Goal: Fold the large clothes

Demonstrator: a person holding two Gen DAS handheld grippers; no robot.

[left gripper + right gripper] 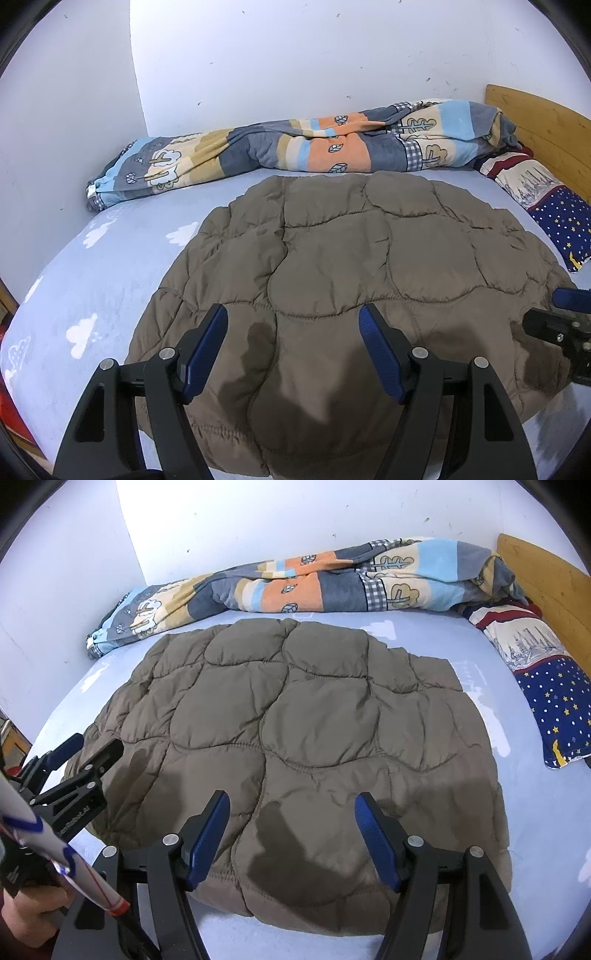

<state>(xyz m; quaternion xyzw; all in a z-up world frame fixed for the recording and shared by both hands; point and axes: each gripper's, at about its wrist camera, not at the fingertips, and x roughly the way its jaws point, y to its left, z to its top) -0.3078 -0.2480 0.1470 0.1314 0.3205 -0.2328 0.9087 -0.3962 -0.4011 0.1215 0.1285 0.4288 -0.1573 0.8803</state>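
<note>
A brown quilted jacket (332, 266) lies spread flat on the light blue bed sheet (92, 266). It fills the middle of the right wrist view too, as the jacket (295, 720). My left gripper (293, 312) hovers over the jacket's near edge, open, with nothing between its blue pads. At that view's right edge, the right gripper (554, 312) pokes in above the jacket's near right part. My right gripper (291, 797) also stands open above the near hem. The left gripper (92, 747) shows at the left by the jacket's left edge, with a hand (29, 915) behind it.
A rumpled patterned blanket (295, 147) lies along the white wall at the back. A starry blue pillow (546, 686) rests against the wooden headboard (546, 572) at the right. Bare sheet (546, 812) shows right of the jacket.
</note>
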